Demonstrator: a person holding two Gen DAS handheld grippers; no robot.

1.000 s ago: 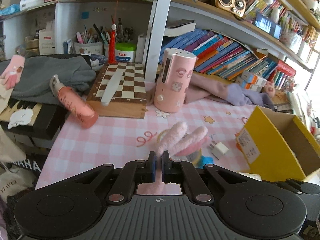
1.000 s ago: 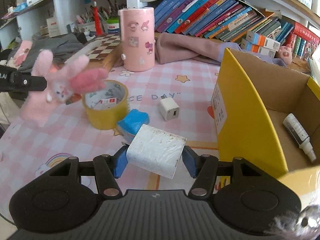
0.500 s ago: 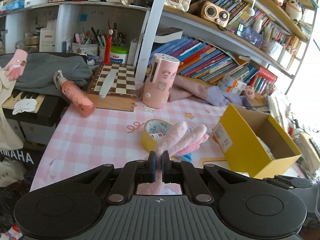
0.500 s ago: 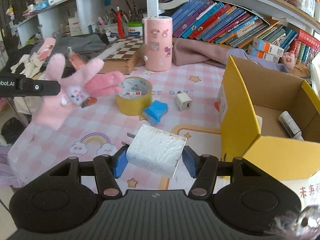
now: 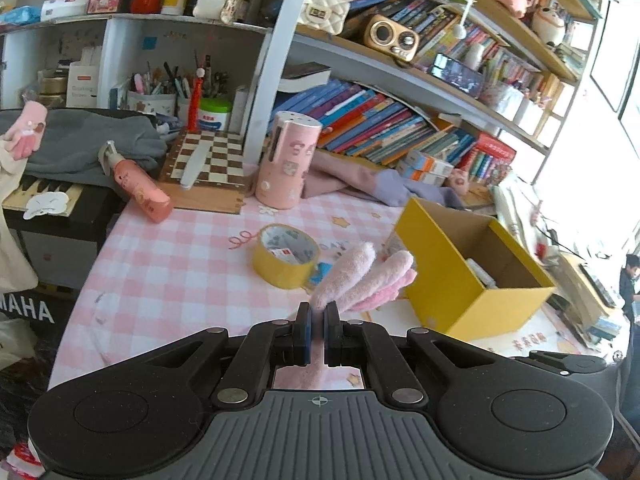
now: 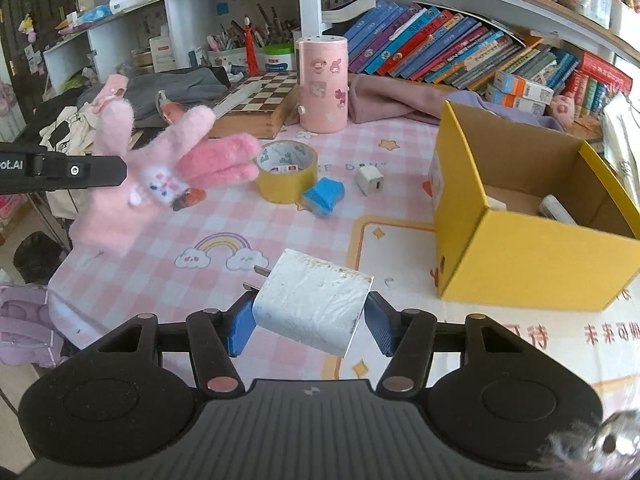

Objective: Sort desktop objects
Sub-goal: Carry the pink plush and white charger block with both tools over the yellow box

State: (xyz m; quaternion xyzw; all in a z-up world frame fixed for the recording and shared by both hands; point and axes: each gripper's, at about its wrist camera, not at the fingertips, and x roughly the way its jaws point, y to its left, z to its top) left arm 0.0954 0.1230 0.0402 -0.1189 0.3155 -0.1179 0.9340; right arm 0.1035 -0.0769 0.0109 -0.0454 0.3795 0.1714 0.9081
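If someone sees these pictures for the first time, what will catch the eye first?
Probably the fluffy pink glove, pinched in the left gripper and held in the air above the pink checked table. Next, the white charger clamped in the right gripper, and the open yellow box at the right.

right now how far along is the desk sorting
Done: a white bottle lies in the yellow box. In hand: left gripper pinches the pink glove, right gripper the white charger. Left: tape roll, blue eraser, small plug.

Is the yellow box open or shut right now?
Open. The yellow box has no lid over its top, and the right wrist view looks straight in at a white bottle lying inside.
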